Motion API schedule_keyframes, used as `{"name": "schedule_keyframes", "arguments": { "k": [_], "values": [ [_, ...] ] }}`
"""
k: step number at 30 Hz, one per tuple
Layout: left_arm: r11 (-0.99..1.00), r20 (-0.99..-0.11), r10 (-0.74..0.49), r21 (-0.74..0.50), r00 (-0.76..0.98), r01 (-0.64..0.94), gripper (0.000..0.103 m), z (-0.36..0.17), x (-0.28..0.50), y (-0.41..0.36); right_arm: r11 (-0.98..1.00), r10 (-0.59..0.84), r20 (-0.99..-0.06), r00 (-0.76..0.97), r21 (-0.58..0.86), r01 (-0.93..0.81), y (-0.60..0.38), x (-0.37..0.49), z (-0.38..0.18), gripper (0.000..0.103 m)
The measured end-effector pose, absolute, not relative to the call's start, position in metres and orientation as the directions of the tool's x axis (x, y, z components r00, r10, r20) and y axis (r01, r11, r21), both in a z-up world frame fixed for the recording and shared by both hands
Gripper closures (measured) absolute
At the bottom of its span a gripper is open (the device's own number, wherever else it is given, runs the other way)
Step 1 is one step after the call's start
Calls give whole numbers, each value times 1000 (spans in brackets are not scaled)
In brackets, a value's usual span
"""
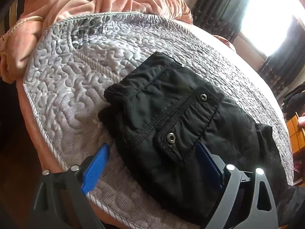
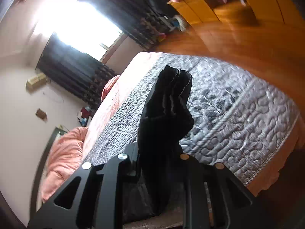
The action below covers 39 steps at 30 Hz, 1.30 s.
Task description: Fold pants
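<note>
Black pants [image 1: 171,118] lie folded on the grey quilted bedspread [image 1: 76,80], showing a waistband and two metal snaps. My left gripper [image 1: 152,164] is open wide just above them. Its left blue pad [image 1: 95,166] is over the quilt and its right blue pad [image 1: 207,162] is over the fabric, so the near part of the pants lies between them untouched. In the right wrist view, my right gripper [image 2: 158,152] is shut on a bunch of the black pants [image 2: 165,110], held up above the bed. The cloth hides its fingertips.
A crumpled pink blanket [image 1: 85,3] is heaped at the head of the bed. Past the mattress edge are a wooden floor [image 2: 238,43], an orange wooden cabinet [image 2: 209,2], a bright window [image 2: 76,24] with dark curtains [image 2: 72,70], and a pink pillow [image 2: 61,156].
</note>
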State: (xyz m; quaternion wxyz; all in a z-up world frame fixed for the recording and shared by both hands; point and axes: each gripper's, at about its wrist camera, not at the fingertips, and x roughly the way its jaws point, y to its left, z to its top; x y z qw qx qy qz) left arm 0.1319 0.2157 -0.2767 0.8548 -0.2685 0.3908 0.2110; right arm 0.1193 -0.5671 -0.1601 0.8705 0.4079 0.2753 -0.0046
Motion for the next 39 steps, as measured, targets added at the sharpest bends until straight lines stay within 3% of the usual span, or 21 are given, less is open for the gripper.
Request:
{"name": "schedule_keyframes", "arguments": {
  "k": [10,29,39],
  "values": [
    [809,-769,143,-272,622,-522,11,-274,134,205,808,157,-503,850,561,183,-507,118,-109,85],
    [784,-759,102,-337,644,-521,10,-275,126,217,909,114,-512,852,400,119,-441,121,-72,85],
    [784,-760,95,-341,643,-519,10,-275,127,217,965,51,-524,850,244,92,-398,125,-56,85]
  ]
}}
